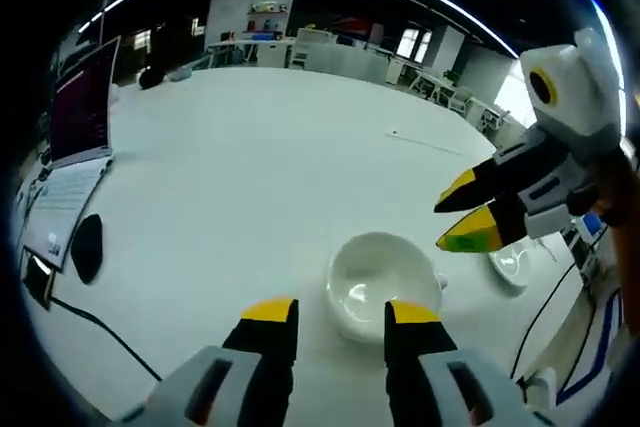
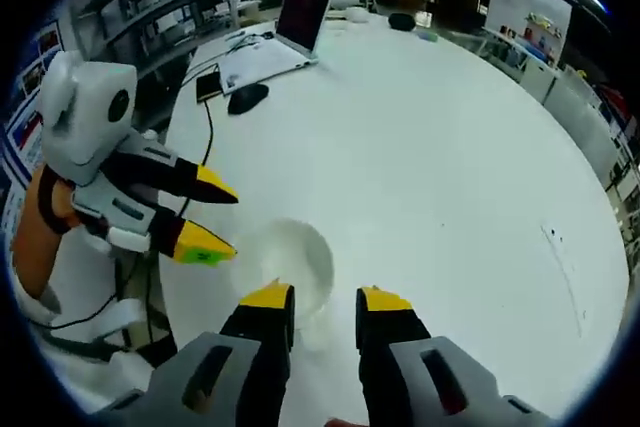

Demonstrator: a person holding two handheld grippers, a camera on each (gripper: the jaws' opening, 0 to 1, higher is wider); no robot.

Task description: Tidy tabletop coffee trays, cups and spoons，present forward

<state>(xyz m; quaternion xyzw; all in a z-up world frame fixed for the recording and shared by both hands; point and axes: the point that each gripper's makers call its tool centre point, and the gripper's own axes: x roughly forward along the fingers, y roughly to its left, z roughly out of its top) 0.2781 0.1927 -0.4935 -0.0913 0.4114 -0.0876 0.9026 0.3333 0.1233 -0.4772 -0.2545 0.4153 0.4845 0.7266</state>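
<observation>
A white coffee cup (image 1: 380, 282) stands upright on the white table (image 1: 260, 167), just beyond my left gripper (image 1: 340, 315), which is open with nothing between its jaws. From the right, my right gripper (image 1: 468, 215) reaches in, open, its tips a little above and to the right of the cup. A small white piece (image 1: 510, 265), perhaps a spoon, lies under those tips. In the right gripper view the cup (image 2: 292, 259) sits just ahead of the open right gripper (image 2: 326, 299). The left gripper (image 2: 208, 215) comes in from the left beside the cup.
An open laptop (image 1: 85, 112) (image 2: 300, 12), a black mouse (image 1: 87, 247) (image 2: 247, 97) and a phone (image 1: 38, 277) sit along one table edge, with a black cable (image 1: 100, 327). Another cable (image 1: 545, 307) hangs at the near right edge. Desks and shelves fill the room behind.
</observation>
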